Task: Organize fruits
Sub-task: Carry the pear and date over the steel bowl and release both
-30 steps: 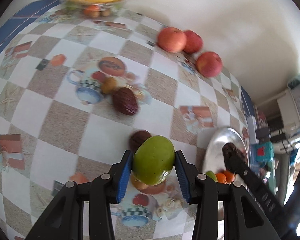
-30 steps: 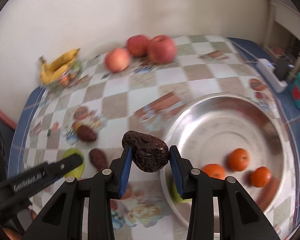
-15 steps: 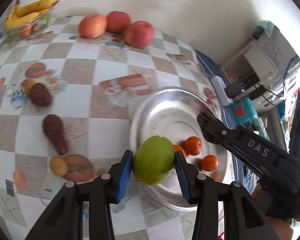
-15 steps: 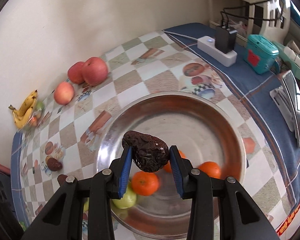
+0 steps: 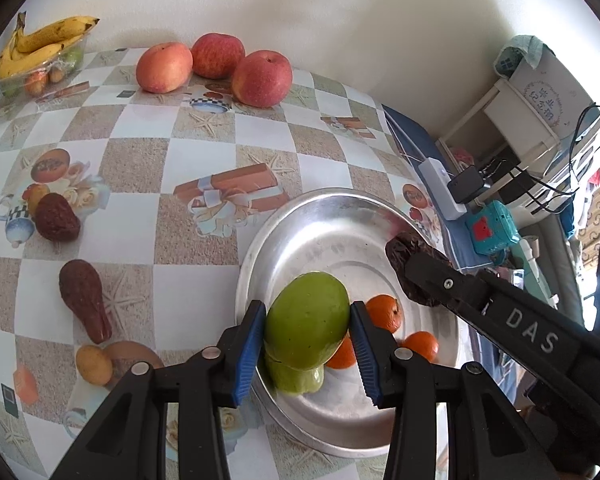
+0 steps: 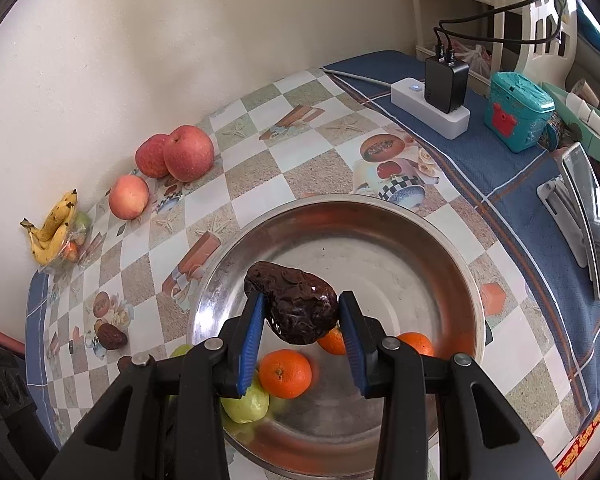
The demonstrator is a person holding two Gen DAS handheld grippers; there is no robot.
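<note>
My left gripper point(image 5: 307, 326) is shut on a green mango point(image 5: 306, 326) and holds it over the near left part of the steel bowl point(image 5: 300, 232). My right gripper point(image 6: 302, 320) is shut on a dark wrinkled date point(image 6: 296, 306) above the bowl point(image 6: 440, 232); it shows from the side in the left wrist view point(image 5: 416, 276). In the bowl lie three oranges point(image 6: 285, 374) and a green fruit point(image 6: 246, 402). On the table lie two dark dates point(image 5: 56, 218), a small yellow-brown fruit point(image 5: 94, 364), three apples point(image 5: 260, 78) and bananas point(image 5: 40, 46).
The checked tablecloth point(image 5: 140, 160) covers the table, with a wall behind. A power strip with chargers point(image 6: 436, 102), a teal box point(image 6: 518, 116) and a phone on a stand point(image 6: 588, 216) sit to the right of the bowl on blue cloth.
Both grippers have swung right from over the tablecloth to over the bowl, each still holding its fruit. The right gripper has come slightly lower toward the bowl.
</note>
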